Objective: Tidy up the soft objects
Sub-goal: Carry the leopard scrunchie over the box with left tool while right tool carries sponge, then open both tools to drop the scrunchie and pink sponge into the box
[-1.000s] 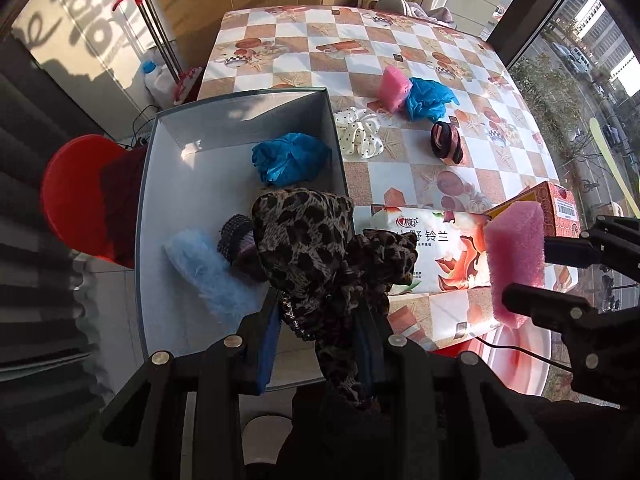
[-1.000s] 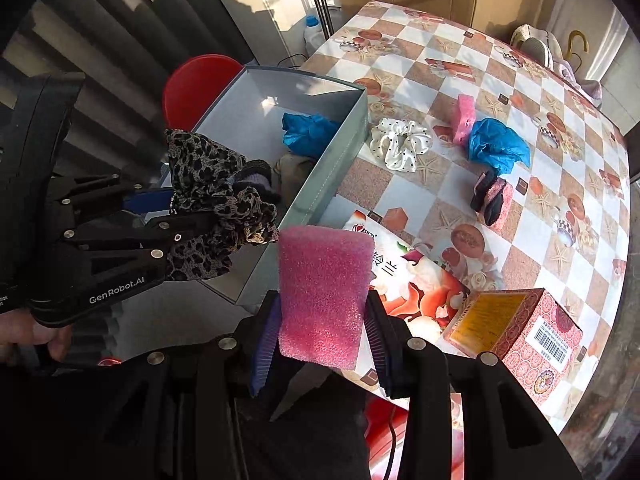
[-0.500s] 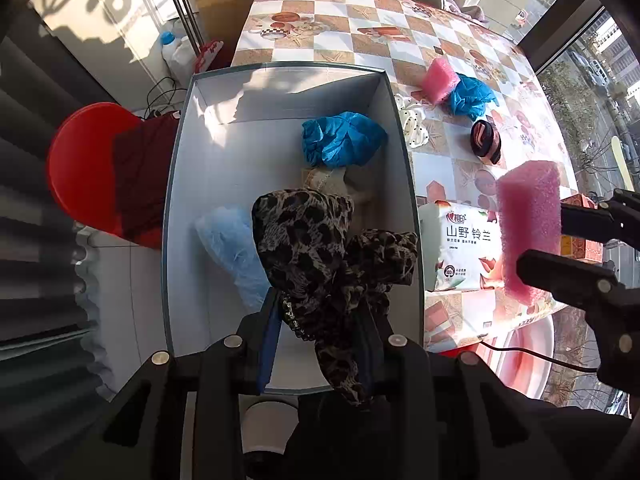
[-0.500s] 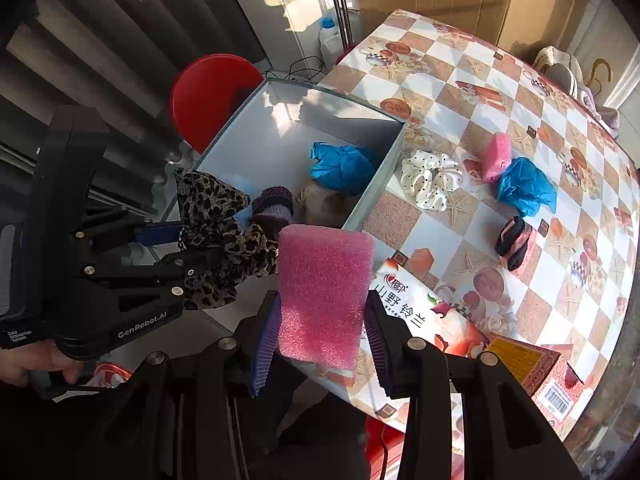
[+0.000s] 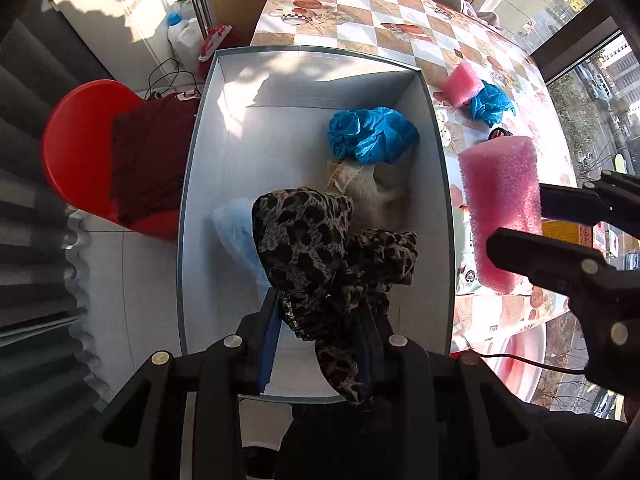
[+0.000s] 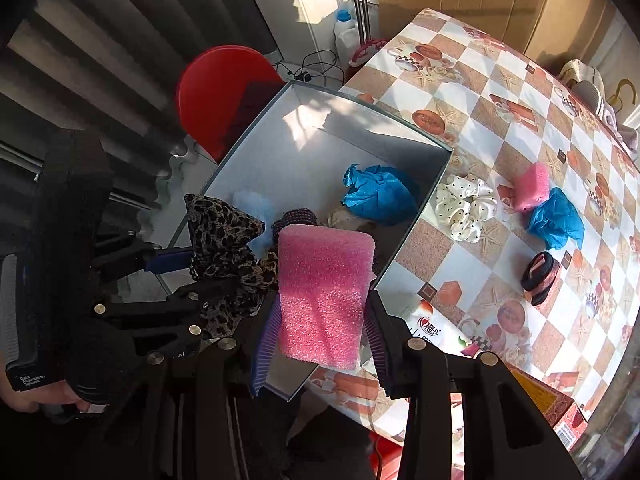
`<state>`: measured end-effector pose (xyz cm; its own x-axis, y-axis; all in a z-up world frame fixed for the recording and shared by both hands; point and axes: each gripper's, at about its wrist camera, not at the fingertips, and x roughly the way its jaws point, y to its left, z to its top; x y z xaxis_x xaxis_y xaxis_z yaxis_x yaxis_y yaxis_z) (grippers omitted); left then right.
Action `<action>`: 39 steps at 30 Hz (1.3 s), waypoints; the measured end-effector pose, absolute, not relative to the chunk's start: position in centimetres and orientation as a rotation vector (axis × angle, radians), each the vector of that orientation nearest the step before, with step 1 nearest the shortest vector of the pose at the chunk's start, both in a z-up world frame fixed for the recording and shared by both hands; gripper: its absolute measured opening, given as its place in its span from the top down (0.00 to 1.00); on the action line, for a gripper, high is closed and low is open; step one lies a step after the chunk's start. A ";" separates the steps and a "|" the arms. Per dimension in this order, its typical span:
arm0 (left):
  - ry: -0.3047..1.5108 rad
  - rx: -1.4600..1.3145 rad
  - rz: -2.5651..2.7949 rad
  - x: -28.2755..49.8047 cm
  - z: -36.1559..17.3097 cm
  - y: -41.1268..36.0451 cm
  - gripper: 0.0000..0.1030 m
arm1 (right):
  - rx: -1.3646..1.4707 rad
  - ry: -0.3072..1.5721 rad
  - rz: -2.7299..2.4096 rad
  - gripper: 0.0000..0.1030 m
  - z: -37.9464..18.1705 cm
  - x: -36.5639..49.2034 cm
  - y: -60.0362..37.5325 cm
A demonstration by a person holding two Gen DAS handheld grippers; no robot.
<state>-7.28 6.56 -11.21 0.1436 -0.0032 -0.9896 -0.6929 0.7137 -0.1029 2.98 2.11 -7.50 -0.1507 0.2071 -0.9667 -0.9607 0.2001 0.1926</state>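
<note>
My left gripper (image 5: 320, 320) is shut on a leopard-print scarf (image 5: 316, 240), held above the open grey box (image 5: 188, 184). In the box lie a blue crumpled bag (image 5: 370, 134), a beige cloth (image 5: 372, 192) and a pale blue fluffy piece (image 5: 234, 228). My right gripper (image 6: 320, 320) is shut on a pink foam block (image 6: 324, 292) over the box's near right corner; that foam block (image 5: 500, 208) shows at the right in the left wrist view. The scarf (image 6: 224, 232) and left gripper (image 6: 188, 272) show left in the right wrist view.
On the checkered table (image 6: 480, 92) lie a white dotted scrunchie (image 6: 464, 208), a small pink foam (image 6: 532, 186), a blue bag (image 6: 558, 220), a black-pink band (image 6: 540, 278), a tissue pack (image 6: 436, 332) and a red carton (image 6: 560, 408). A red stool (image 5: 76, 148) with dark cloth stands left of the box.
Both grippers have moved left from over the table edge to above the box, each keeping its hold. The box now fills the middle of the left wrist view.
</note>
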 end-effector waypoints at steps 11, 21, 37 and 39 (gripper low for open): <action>1.347 -0.643 0.545 -7.8 -11.6 8.2 0.65 | -0.831 1.318 1.221 0.58 -8.7 2.9 4.0; 1.345 -0.629 0.529 -7.7 -11.7 9.0 0.64 | -0.845 1.312 1.206 0.58 -8.9 2.8 5.9; 1.322 -0.613 0.514 -7.2 -11.1 9.6 0.30 | -0.749 1.306 1.153 0.31 -8.2 4.6 5.5; 1.322 -0.604 0.494 -6.7 -11.0 9.2 0.30 | -0.730 1.322 1.133 0.31 -8.2 5.1 4.3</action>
